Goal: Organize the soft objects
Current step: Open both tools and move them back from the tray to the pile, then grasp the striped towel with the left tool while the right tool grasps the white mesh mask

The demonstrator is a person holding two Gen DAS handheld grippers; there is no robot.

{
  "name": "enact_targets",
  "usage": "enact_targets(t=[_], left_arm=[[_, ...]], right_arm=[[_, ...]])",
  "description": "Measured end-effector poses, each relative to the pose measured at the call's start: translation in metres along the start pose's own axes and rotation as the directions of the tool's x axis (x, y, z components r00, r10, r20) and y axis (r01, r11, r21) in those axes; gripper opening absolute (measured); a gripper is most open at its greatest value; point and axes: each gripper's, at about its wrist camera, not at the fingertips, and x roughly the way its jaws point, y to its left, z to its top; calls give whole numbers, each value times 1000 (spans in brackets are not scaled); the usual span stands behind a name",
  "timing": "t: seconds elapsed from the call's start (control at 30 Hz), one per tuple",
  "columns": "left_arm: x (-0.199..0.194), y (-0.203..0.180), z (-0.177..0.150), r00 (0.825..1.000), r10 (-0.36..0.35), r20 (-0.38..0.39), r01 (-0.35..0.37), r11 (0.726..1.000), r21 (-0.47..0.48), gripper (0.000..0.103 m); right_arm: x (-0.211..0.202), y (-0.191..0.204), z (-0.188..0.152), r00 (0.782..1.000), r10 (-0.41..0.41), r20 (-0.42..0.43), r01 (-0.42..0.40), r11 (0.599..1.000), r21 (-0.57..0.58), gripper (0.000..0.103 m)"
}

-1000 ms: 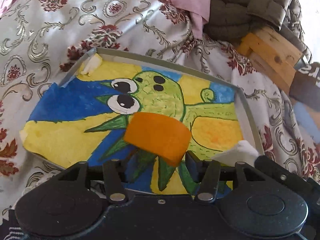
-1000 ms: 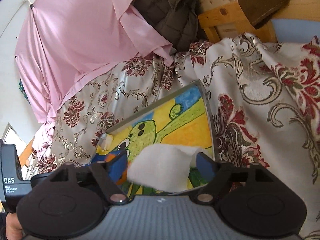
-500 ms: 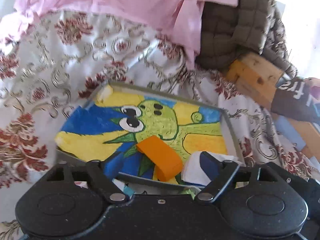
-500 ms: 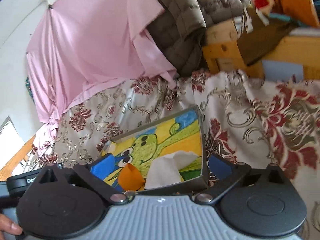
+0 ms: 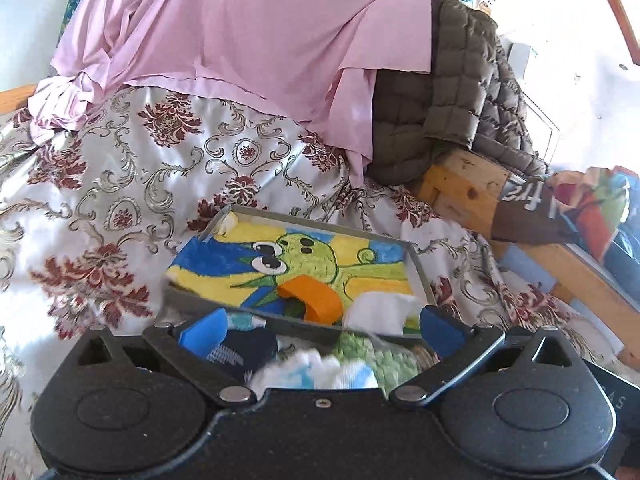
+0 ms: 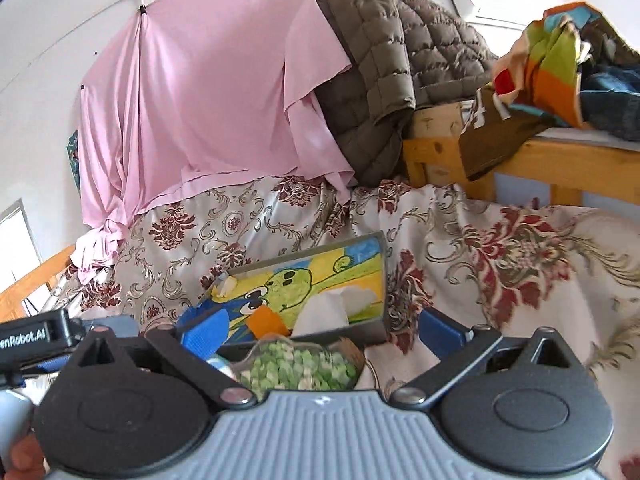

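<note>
Both grippers, left gripper point(image 5: 320, 326) opening and right gripper point(image 6: 322, 330) spread, have released and drawn back from the orange cloth point(image 5: 310, 294) and white cloth point(image 6: 340, 306), now in the tray point(image 5: 418, 268) beyond your fingertips; beware snagging the green sock point(image 6: 298, 370) between the right fingers.

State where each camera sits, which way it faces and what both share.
Left wrist: sits on the left tool, angled down over the painted tray with the orange cloth; own open blue fingers show.
Right wrist: sits on the right tool, facing the same tray; own fingers and the person's fingertip show.
Shared: tray, orange cloth, pink sheet.
</note>
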Motion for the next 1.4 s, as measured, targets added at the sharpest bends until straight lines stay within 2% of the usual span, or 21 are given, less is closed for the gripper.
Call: enact_targets(t=[0.3, 0.47, 0.7, 0.8, 0.9, 0.97, 1.1, 1.4], left_arm=[[-54, 16, -46, 1000, 17, -6, -17, 1000, -14, 102], [-72, 24, -63, 1000, 16, -19, -16, 1000, 2, 102], [-87, 29, -79, 999, -4, -53, 6, 999, 32, 102], [-90, 31, -85, 997, -12, -73, 16, 999, 50, 102], [-92, 33, -93, 995, -14, -98, 21, 997, 73, 102], [-92, 34, -98, 993, 4, -120, 7, 996, 89, 102], [-93, 35, -105, 988, 21, -154, -5, 995, 100, 102], [-98, 33, -111, 983, 67, -170, -41, 988, 151, 102]], right_arm=[[-48, 1, -28, 998, -45, 33, 44, 999, 29, 103], [-65, 4, -39, 997, -80, 9, 79, 996, 28, 103], [-83, 14, -57, 989, -130, -72, 132, 991, 16, 103], [-84, 17, -65, 974, -182, -137, 186, 983, 10, 103], [-79, 19, -71, 935, -275, -225, 280, 960, -8, 103], [-76, 19, -77, 917, -284, -281, 294, 956, -6, 103], [-81, 25, -83, 915, -272, -297, 276, 961, -30, 103], [-79, 36, -90, 903, -253, -347, 244, 967, -71, 103]])
